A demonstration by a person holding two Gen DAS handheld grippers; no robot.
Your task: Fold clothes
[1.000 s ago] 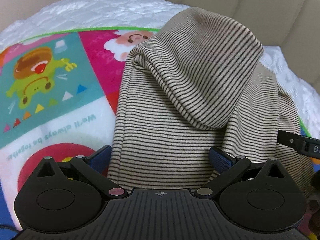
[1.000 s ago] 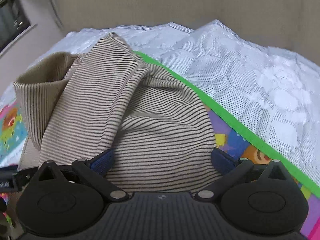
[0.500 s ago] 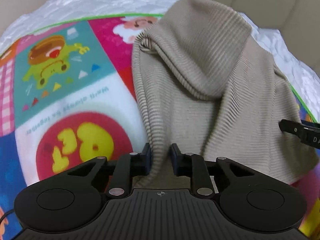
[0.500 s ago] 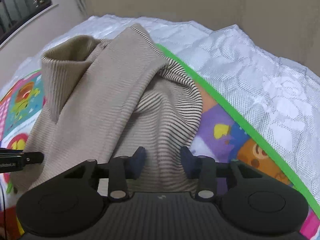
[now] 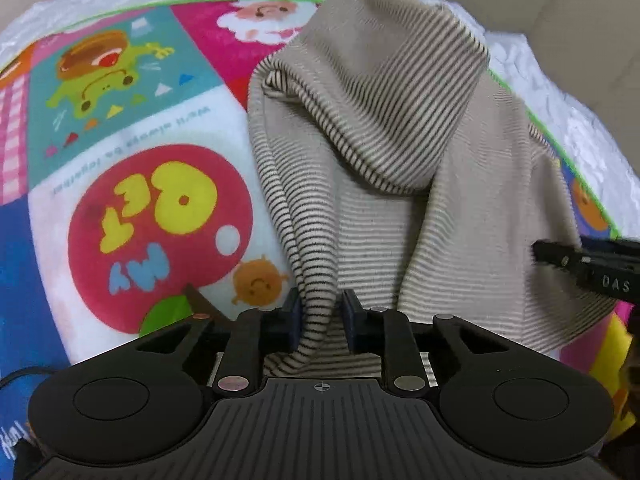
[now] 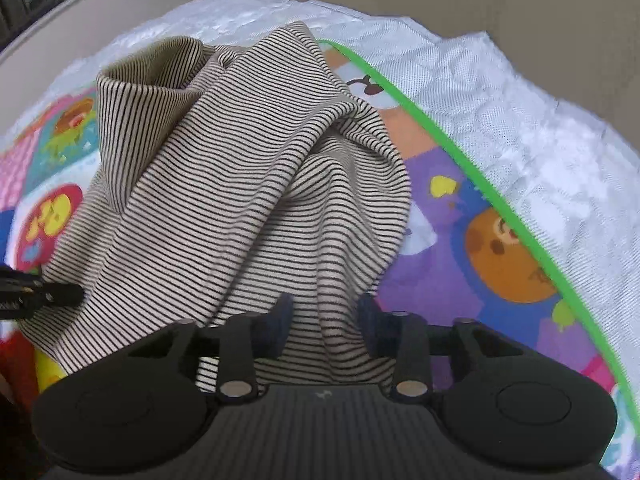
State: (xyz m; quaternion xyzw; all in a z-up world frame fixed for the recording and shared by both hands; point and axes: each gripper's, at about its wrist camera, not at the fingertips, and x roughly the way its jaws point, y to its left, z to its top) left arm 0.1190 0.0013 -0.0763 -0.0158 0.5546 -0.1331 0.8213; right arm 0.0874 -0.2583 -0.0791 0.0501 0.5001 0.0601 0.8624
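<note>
Two grippers are at work on one striped garment (image 5: pixel 384 216), which lies bunched on a bright cartoon play mat (image 5: pixel 132 184) spread over a white quilted bed cover (image 6: pixel 540 112). On the left, the left gripper (image 5: pixel 320 320) has its blue pads nearly together, clamped on a gathered ridge of the near hem, which rises as a narrow pleat between them. Across the middle, the cloth humps up in loose folds, with one ribbed opening (image 6: pixel 148 68) standing up at the far left in the right wrist view. On the right, the right gripper (image 6: pixel 325 326) has its jaws narrowed around the near edge, and fabric fills the gap between them; I judge it pinched there too. The folding looks barely begun: both near corners are taken, but the garment is neither flattened nor squared, and no clean fold shows.
</note>
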